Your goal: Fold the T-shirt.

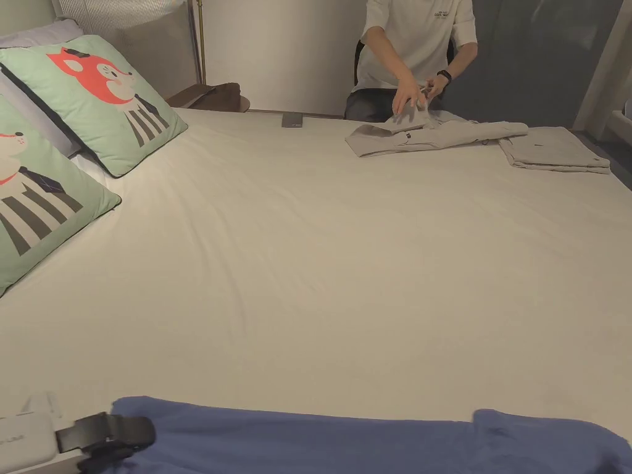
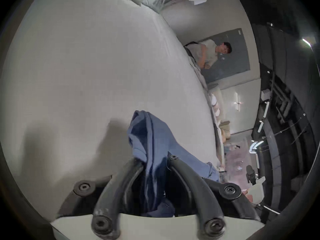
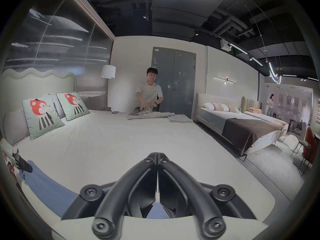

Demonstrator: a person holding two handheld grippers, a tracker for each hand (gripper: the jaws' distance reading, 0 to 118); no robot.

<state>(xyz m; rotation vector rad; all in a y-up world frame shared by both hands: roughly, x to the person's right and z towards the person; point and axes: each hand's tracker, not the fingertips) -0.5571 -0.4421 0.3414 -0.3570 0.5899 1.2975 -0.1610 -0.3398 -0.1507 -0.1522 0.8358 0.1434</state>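
The left claw (image 2: 155, 160) was gripping the blue T-shirt (image 2: 150, 139) by an edge, probably to spread it on the bed (image 1: 321, 247); the right claw (image 3: 157, 159) was closed, empty.

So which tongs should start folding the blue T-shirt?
Probably the left tongs: blue T-shirt cloth already sits between their jaws. The right tongs are shut, empty, above the bed.
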